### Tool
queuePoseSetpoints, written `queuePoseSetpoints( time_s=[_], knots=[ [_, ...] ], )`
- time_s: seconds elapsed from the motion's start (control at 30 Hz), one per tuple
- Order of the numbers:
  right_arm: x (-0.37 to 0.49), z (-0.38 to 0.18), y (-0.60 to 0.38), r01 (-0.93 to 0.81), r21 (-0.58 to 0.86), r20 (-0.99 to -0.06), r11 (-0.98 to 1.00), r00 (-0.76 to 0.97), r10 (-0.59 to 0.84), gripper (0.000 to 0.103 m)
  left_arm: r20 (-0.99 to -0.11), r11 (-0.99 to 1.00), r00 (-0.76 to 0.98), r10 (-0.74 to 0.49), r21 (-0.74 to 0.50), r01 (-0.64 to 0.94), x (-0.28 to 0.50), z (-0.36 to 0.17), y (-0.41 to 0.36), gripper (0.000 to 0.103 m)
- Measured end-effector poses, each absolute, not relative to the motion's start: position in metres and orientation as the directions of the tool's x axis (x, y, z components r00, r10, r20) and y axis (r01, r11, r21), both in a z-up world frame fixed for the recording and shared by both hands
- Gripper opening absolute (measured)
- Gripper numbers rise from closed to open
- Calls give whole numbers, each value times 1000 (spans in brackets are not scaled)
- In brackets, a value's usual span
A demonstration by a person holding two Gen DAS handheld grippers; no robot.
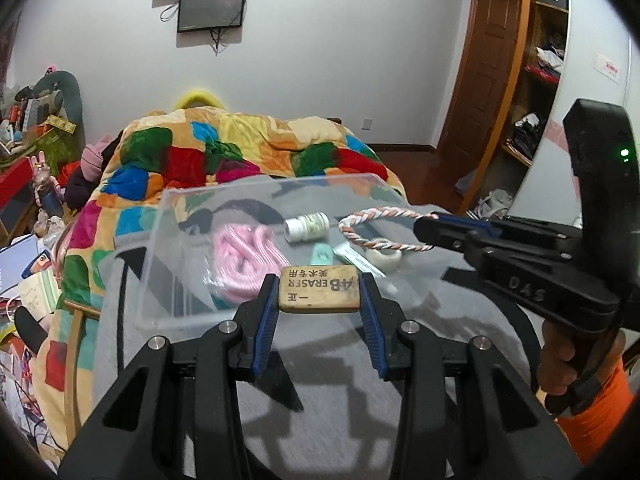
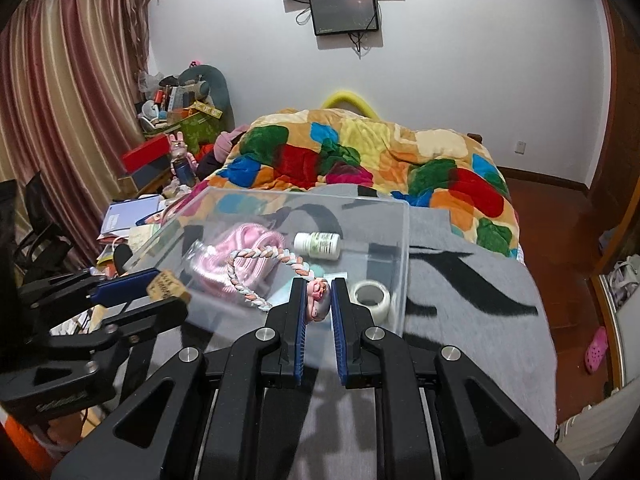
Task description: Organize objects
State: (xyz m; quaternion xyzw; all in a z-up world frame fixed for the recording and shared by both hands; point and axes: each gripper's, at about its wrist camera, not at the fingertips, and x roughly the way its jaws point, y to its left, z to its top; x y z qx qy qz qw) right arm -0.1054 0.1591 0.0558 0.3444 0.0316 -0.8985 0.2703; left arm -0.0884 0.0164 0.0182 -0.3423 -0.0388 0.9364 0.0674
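My left gripper (image 1: 319, 290) is shut on a tan 4B eraser (image 1: 319, 289) and holds it above the near edge of a clear plastic box (image 1: 160, 248). It also shows in the right wrist view (image 2: 160, 286), with the eraser (image 2: 166, 285) at its tips. My right gripper (image 2: 319, 298) is shut on the pink charm end of a braided pink-and-white cord (image 2: 260, 258), which loops over the box (image 2: 400, 240). The right gripper (image 1: 428, 230) enters the left wrist view from the right, with the cord (image 1: 376, 216) at its tip.
In the box lie a pink bundle (image 1: 244, 256), a white pill bottle (image 1: 306, 227), a tape roll (image 2: 370, 296) and a green tube (image 1: 352, 258). The box stands on a grey blanket (image 2: 460, 292) on a bed with a colourful quilt (image 2: 360, 156). Clutter fills the left side.
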Motion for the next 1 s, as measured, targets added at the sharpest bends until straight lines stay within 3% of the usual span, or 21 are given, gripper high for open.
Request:
queuePoseSetpoints(
  time_s=[0.43,0.53,0.6,0.63,0.8,1.0],
  knots=[
    [-141,29,128,507,83,-723,-858,-562,-402,11,-685,-989,-715,139,-132,-66,-128,0,8,39],
    [-137,26,128,525,75,-736,-848,-544,-402,19,-691,-989,-709,138,-131,-64,-128,-3,9,40],
    [-133,27,129,537,69,-739,-841,-538,-405,38,-689,-991,-713,131,-121,-64,-126,-3,10,40],
    [-131,28,130,538,69,-735,-840,-542,-408,40,-687,-991,-715,130,-116,-68,-124,-2,10,40],
    [-117,42,137,550,84,-703,-831,-558,-441,42,-657,-994,-746,109,-83,-72,-110,8,10,42],
    [-96,60,146,570,118,-647,-813,-577,-499,44,-620,-996,-779,89,-73,-55,-88,15,5,56]
  ],
)
